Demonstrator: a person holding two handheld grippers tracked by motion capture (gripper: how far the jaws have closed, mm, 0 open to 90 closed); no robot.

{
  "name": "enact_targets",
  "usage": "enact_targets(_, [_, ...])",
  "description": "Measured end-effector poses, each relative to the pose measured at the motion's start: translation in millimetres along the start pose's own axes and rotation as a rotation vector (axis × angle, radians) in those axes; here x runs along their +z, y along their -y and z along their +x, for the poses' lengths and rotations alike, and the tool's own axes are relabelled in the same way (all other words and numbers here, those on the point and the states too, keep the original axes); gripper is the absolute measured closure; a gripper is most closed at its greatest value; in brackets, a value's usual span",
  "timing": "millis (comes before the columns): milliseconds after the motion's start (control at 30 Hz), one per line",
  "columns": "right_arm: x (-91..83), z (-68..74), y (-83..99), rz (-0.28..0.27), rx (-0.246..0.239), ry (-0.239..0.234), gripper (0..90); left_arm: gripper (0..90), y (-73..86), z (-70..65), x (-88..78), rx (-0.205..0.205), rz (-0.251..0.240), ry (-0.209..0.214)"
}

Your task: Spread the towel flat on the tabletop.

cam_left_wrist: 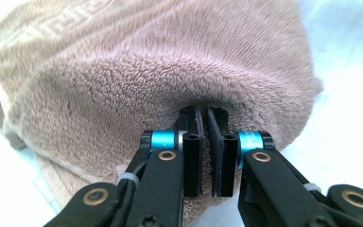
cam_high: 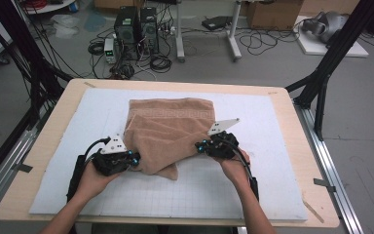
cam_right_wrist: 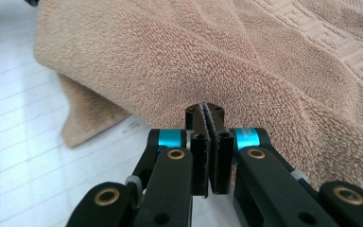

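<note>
Left tool and right tool were each clamped on the tan towel — at its near edge, mid-surface.

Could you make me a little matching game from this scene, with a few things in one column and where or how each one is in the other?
Things:
1. Left gripper
2. Right gripper
3. Tan terry-cloth towel
4. White gridded mat

States:
A. Spread flat over the wooden table
B. Pinching the towel's edge on the right in the high view
C. Partly folded, a corner drooping toward the person
D. Pinching the towel's edge on the left in the high view

Pairs: 1-D, 2-B, 3-C, 4-A
</note>
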State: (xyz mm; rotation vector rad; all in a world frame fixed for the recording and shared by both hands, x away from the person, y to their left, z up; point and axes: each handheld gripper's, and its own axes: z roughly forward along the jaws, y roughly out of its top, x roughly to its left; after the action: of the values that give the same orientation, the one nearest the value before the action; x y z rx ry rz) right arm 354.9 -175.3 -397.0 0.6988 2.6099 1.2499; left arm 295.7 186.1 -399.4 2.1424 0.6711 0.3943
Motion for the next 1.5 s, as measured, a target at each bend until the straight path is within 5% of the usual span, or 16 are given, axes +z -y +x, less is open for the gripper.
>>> enact_targets(467, [-37.4,7.4,-10.3,-0.037,-0.048,-0.003,89.5,85.0,-24.8,-16.5,-26.7,0.055,-0.072,0.012])
enact_targets(667, [-19.2,-17.5,-19.6,-0.018,0.004,0.002,89.6,85.0,-36.4,14.4,-2.6,-0.014,-0.085,-0.063])
enact_targets(733, [-9.8,-31.6,-25.7,-0.008,0.037,0.014,89.5,85.0,-42.3,31.8,11.0,-0.076,-0.095,-0.069])
enact_targets(800, [0.0,-43.7,-33.6,0.011,0.053,0.037,89.5,85.0,-44.7,49.1,25.1,-0.109,-0.079,-0.119])
enact_targets(933, [23.2,-63.1,-44.4,0.055,0.11,0.056,89.5,84.9,-37.8,78.4,50.4,-0.205,-0.044,-0.177])
enact_targets(1067, [47.9,-73.1,-40.3,0.134,0.13,0.073,89.3,84.4,-28.3,90.1,65.8,-0.238,-0.003,-0.197])
enact_targets(1200, [49.4,-73.8,-38.1,0.136,0.141,0.073,88.7,80.6,-27.9,92.4,59.6,-0.237,-0.018,-0.187])
enact_targets(1500, [2.2,-42.3,-47.1,0.01,0.063,0.064,75.2,64.5,-26.2,79.3,14.0,-0.18,-0.049,-0.179])
